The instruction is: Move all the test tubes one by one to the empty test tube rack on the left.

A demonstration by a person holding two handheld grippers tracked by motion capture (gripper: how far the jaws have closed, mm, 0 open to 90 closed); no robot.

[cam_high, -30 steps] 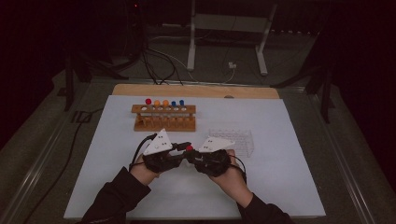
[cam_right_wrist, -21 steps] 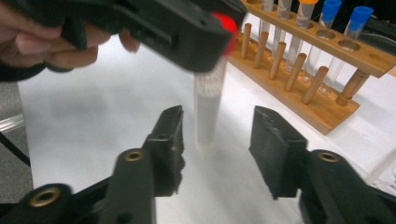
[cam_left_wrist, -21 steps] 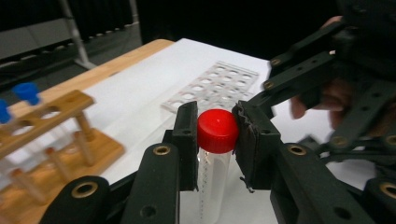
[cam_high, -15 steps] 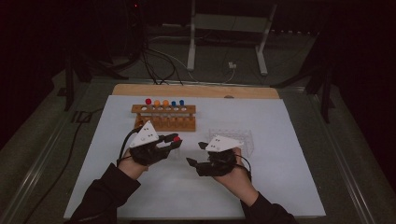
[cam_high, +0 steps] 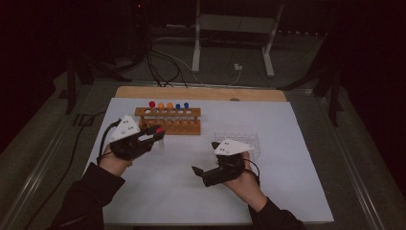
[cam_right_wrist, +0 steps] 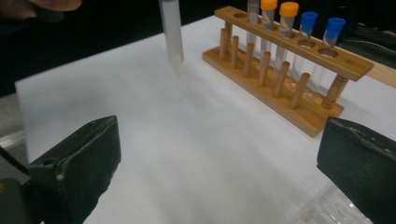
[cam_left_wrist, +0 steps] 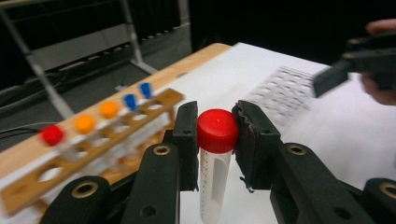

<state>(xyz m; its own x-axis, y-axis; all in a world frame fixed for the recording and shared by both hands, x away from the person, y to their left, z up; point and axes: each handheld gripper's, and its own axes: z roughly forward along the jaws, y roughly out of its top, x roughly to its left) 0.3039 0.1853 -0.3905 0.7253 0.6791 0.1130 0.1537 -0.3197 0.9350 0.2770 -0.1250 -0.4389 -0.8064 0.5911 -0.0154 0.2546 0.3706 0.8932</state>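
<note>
Dark workshop, white desk (cam_high: 287, 191): the left gripper (cam_high: 154, 134) carries a red-capped tube (cam_high: 159, 130) near the wooden rack (cam_high: 168, 120), the right gripper (cam_high: 203, 173) spread, its jaws just opened, nothing between them. Left gripper view reveals a pinch on the cap alone; the tube could slip. Right gripper view shows its bottom hanging clear.

The room is dim and dark-walled, its grey floor (cam_high: 306, 52) strewn with black cables (cam_high: 163, 62) behind the white-covered worktop (cam_high: 297, 143), where a white metal stand (cam_high: 234, 28) rests on two legs.
</note>
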